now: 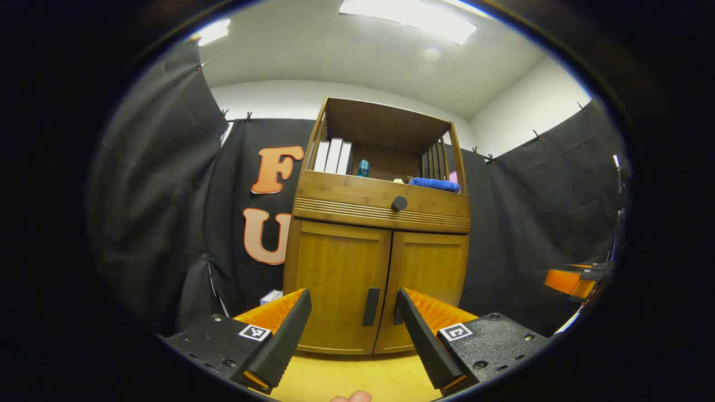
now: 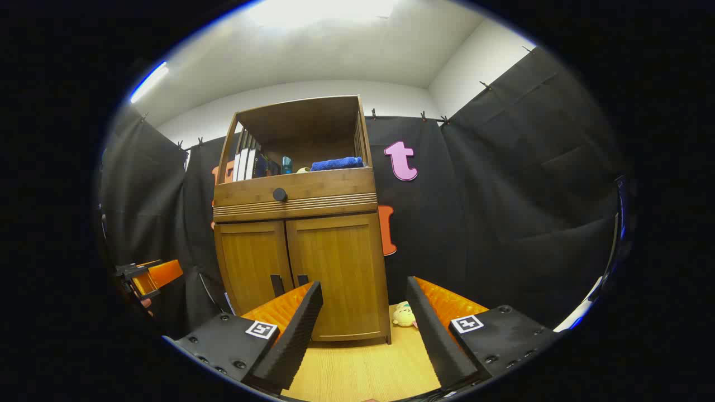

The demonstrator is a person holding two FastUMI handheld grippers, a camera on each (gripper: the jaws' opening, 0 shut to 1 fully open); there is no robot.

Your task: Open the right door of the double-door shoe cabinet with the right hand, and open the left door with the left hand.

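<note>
Cabinet upright on floor ahead, left door and right door closed. Left gripper jaws wide, empty. Right gripper jaws wide, empty. No readable labels on cabinet.

Blue towel, books on shelf; plush toy on floor.

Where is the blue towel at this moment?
The blue towel lies on the cabinet's open upper shelf, at its right end, beside a small teal bottle and right of the upright books.
</note>
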